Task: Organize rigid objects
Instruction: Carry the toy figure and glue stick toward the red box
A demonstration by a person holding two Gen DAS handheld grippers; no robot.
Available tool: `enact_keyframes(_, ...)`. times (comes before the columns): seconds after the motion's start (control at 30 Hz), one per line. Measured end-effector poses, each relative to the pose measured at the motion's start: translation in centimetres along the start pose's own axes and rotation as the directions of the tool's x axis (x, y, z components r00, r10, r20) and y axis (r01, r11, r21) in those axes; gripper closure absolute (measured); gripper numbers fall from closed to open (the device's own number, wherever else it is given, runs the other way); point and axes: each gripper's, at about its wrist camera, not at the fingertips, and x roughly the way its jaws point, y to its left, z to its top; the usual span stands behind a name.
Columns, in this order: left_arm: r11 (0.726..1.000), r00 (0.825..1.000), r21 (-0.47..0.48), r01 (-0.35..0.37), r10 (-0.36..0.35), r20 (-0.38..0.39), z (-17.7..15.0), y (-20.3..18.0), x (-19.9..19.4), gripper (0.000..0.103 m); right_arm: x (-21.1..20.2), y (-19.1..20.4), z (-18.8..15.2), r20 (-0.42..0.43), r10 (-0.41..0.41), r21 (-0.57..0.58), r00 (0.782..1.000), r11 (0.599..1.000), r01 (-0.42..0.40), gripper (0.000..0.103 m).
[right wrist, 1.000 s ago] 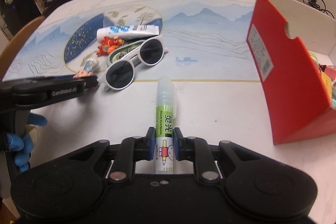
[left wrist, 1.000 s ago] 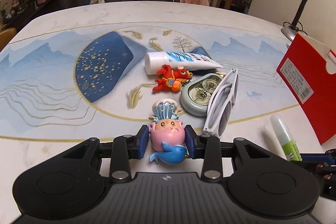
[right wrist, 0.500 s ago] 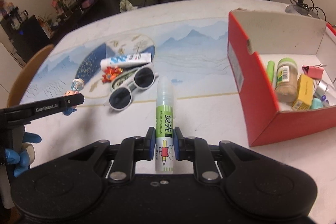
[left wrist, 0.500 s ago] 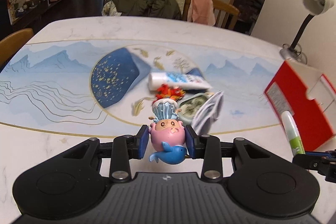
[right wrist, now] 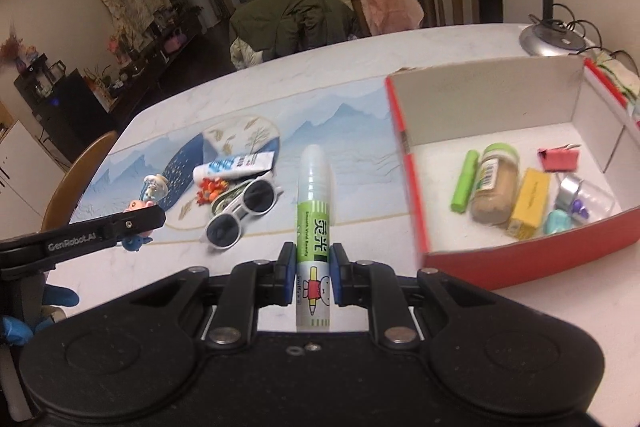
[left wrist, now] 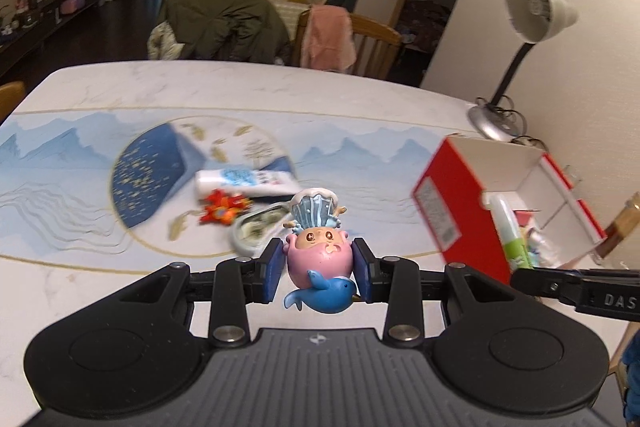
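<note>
A white table [right wrist: 400, 43] with a blue mountain print fills both views. At the right of the right wrist view sits an open red box [right wrist: 520, 263], holding a jar, a yellow packet and small items. Left of centre on the table lie white sunglasses [right wrist: 240, 211], a white tube [right wrist: 234, 165] and a small red toy [right wrist: 210, 195]. The right gripper [right wrist: 313, 277], at lower centre, is clamped on a green glue stick [right wrist: 315, 211] pointing forward. The left gripper [left wrist: 318, 269] is clamped on a pink figurine [left wrist: 320, 247] raised above the table. The glue stick juts far ahead, so it could likely strike the box wall and twist loose; the round figurine might slip.
</note>
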Motion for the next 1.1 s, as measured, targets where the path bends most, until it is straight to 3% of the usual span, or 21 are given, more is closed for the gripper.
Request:
enact_keyframes(0.67, 0.972, 0.99, 0.189, 0.139, -0.134, -0.037, 1.9, -13.9, 4.1, 0.067, -3.4, -11.4, 3.7, 0.095, -0.078, 0.105, 0.992, 0.992, 0.068, 0.087)
enact_keyframes(1.1, 0.942, 0.984, 0.292, 0.164, -0.137, -0.109, 2.3, -20.9, 9.2, 0.067, -2.7, -17.9, 5.9, 0.1, -0.121, 0.16, 0.988, 0.982, 0.104, 0.087)
